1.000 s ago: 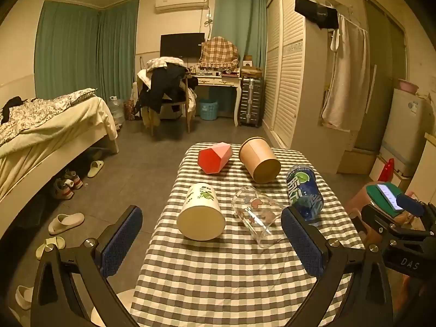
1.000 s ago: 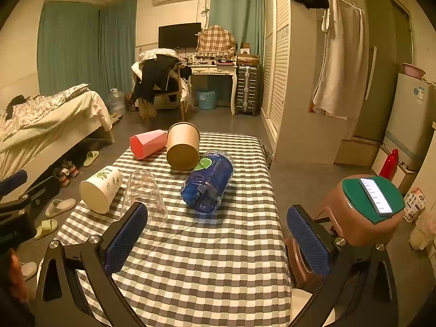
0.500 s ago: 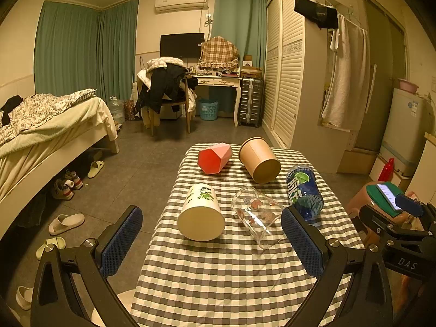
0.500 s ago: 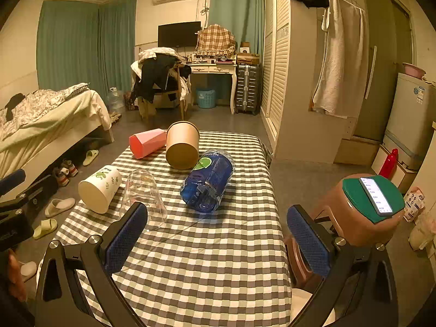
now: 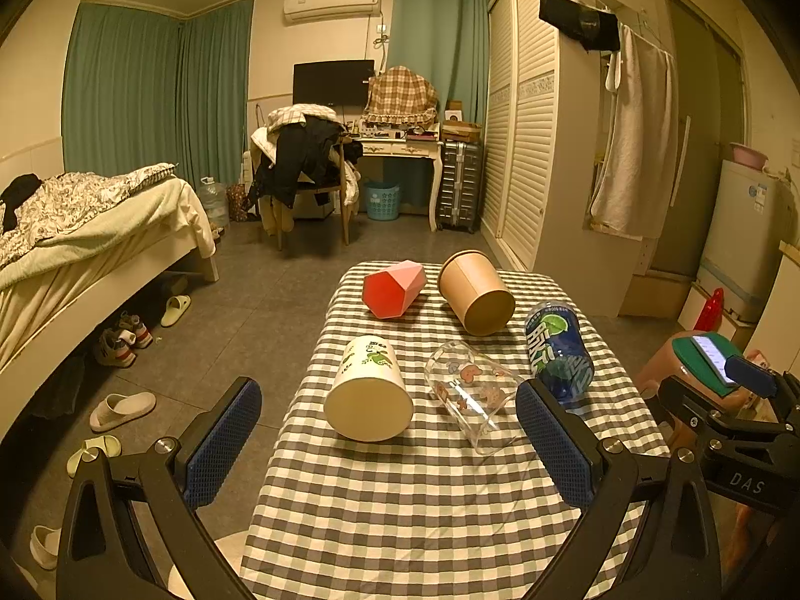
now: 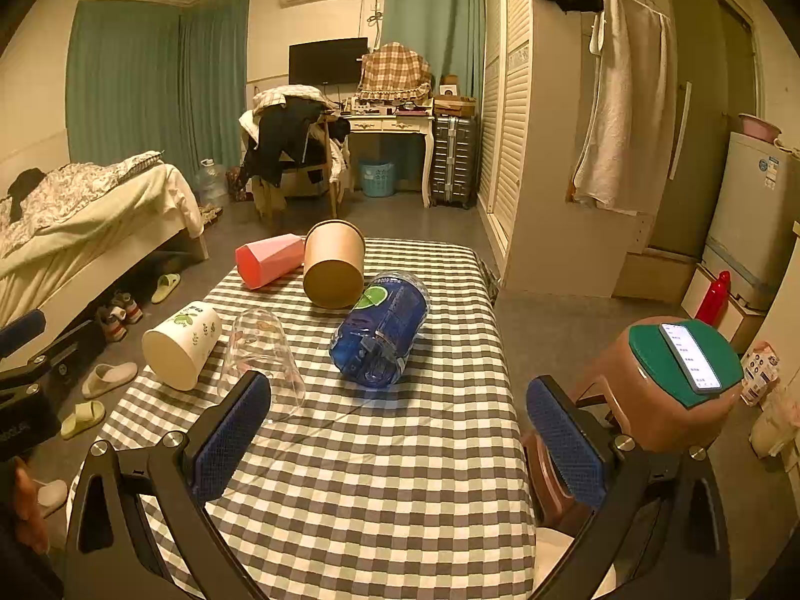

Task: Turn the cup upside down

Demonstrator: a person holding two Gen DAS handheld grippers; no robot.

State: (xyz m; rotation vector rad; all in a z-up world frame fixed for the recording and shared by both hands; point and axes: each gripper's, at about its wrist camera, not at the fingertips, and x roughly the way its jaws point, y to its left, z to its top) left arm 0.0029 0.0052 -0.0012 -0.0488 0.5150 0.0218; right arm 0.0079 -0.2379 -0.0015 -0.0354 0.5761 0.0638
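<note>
Several cups lie on their sides on the checked table (image 5: 425, 515): a white cup with green leaves (image 5: 369, 395) (image 6: 181, 345), a clear glass cup (image 5: 467, 392) (image 6: 260, 357), a brown paper cup (image 5: 476, 292) (image 6: 334, 270), a pink faceted cup (image 5: 394, 288) (image 6: 270, 259) and a blue plastic cup (image 5: 559, 352) (image 6: 382, 327). My left gripper (image 5: 387, 445) is open and empty, above the table's near end, short of the white and clear cups. My right gripper (image 6: 397, 442) is open and empty, near the table's right front.
A brown stool (image 6: 675, 385) with a green lid and a phone stands right of the table. A bed (image 5: 85, 245) is at the left with slippers (image 5: 122, 405) on the floor. A wardrobe (image 5: 540, 140) and a fridge (image 5: 745, 235) are at the right.
</note>
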